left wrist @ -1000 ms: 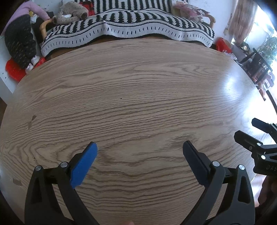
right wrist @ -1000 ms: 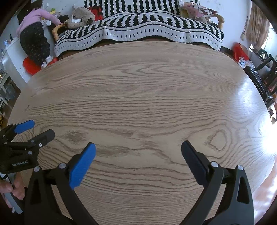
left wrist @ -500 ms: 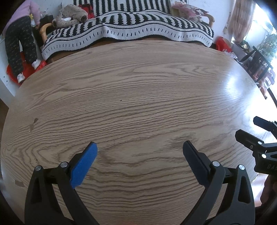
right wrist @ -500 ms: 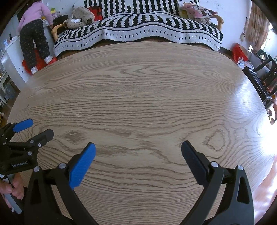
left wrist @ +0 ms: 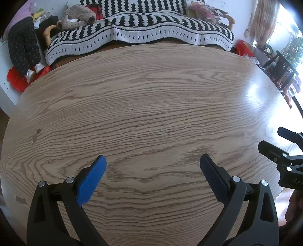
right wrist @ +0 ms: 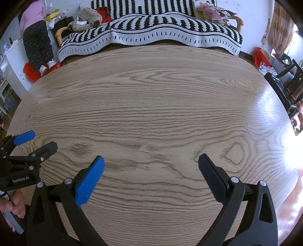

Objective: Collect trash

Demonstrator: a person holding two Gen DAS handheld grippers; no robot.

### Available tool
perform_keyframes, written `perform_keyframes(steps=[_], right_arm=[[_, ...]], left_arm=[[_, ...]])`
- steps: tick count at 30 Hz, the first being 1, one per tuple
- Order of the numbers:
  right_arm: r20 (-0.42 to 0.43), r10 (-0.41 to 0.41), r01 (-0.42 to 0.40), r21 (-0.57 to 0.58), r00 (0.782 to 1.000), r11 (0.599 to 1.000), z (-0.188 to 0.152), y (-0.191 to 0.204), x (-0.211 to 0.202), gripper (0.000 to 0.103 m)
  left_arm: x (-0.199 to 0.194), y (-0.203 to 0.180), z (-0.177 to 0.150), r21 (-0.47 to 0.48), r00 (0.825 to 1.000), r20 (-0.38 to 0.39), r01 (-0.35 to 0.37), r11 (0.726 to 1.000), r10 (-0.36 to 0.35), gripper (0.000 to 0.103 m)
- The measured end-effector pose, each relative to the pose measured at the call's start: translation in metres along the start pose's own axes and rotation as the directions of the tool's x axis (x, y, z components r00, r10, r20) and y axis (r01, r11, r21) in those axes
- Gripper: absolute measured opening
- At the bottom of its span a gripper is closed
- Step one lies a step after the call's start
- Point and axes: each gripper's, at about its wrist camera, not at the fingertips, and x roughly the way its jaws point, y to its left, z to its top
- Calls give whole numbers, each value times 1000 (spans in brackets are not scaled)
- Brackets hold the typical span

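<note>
Wooden table (left wrist: 151, 113); both grippers unmoved.

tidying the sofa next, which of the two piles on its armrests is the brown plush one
The brown plush pile on the sofa's left-hand armrest in the right wrist view, beside the red cloth. The pile on the other armrest is a pink printed cushion.

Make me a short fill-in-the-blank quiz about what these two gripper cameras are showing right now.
1. Both the left gripper and the right gripper have their jaws ____.
2. Both hover over a bare ____ table.
3. The blanket on the sofa beyond the table is black and ____.
4. The person standing at far left wears a ____ top.

Missing words: open; wooden; white; pink
</note>
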Motion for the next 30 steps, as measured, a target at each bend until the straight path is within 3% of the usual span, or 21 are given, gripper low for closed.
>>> perform_keyframes(steps=[20,30], right_arm=[[3,-7,7,7,1000,1000,1,1,-1,96],[1,-1,1,7,1000,1000,4,-3,2,96]], left_arm=[[-7,-5,-1,26,999,29,-17,1000,16,96],[0,8,3,-20,1000,7,6,1000,-6,96]])
